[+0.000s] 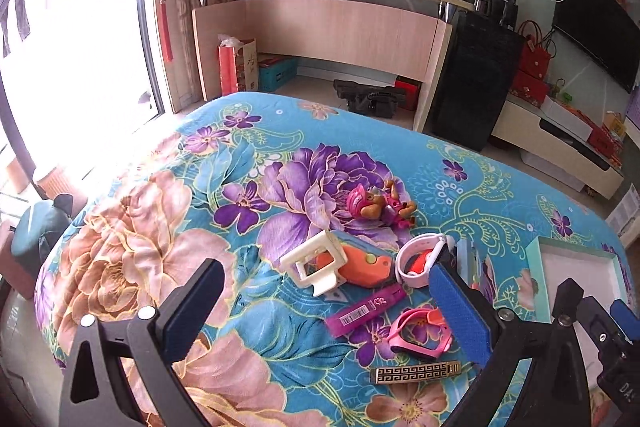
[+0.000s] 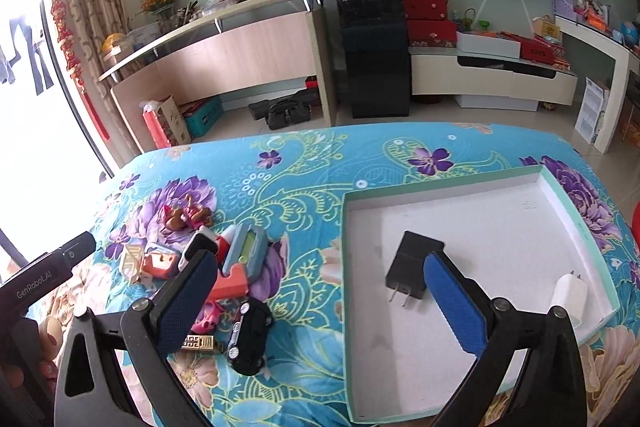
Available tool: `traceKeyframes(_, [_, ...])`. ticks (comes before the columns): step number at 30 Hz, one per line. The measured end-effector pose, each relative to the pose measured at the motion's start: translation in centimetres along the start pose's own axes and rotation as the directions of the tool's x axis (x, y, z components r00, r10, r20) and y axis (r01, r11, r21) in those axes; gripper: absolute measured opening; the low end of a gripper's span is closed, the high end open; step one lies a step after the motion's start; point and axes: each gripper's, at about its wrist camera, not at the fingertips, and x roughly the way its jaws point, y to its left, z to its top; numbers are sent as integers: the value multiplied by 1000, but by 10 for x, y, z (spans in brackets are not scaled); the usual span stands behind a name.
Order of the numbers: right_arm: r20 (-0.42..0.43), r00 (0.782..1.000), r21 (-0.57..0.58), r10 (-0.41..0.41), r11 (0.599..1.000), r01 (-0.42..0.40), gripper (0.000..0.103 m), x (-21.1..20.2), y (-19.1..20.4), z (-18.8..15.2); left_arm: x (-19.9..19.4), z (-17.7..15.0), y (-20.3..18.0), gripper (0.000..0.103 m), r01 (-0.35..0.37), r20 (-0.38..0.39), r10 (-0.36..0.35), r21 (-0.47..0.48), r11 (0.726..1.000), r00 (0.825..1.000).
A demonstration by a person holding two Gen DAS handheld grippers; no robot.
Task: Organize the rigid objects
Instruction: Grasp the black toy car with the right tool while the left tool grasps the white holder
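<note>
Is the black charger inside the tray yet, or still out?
Inside. The black charger lies flat on the tray floor, the white charger near the tray's right wall.

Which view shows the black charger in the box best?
The right wrist view: the black charger lies in full sight on the white floor of the box, prongs showing, beside a white charger. The left wrist view catches only a corner of the box; no charger shows.

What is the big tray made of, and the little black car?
The tray looks like cardboard: thin folded walls, matte white inside, pale green outside. The black car looks like hard glossy plastic or painted metal; bright highlights on its roof leave either possible.
</note>
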Motion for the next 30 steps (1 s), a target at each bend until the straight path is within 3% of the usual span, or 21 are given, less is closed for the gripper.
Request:
traceKeyframes(8, [-123, 992, -115, 30, 992, -44, 101, 35, 44, -22, 43, -16, 17, 103, -22, -143, 21, -5, 1000, 989])
traceKeyframes(11, [-164, 985, -122, 47, 990, -67, 85, 46, 51, -29, 52, -17, 22, 103, -29, -163, 25, -22, 999, 986])
traceKeyframes(12, [-178, 983, -126, 47, 990, -70, 80, 50, 52, -31, 55, -17, 24, 103, -29, -165, 24, -33, 999, 986])
traceKeyframes(25, [-252, 967, -87, 36, 994, -60, 59, 69, 45, -41, 76, 2, 22, 103, -18, -94, 10, -82, 996, 996])
traceKeyframes(30, [-278, 960, -92, 36, 994, -64, 54, 75, 47, -44, 85, 1, 25, 95, -4, -98, -7, -110, 994, 995])
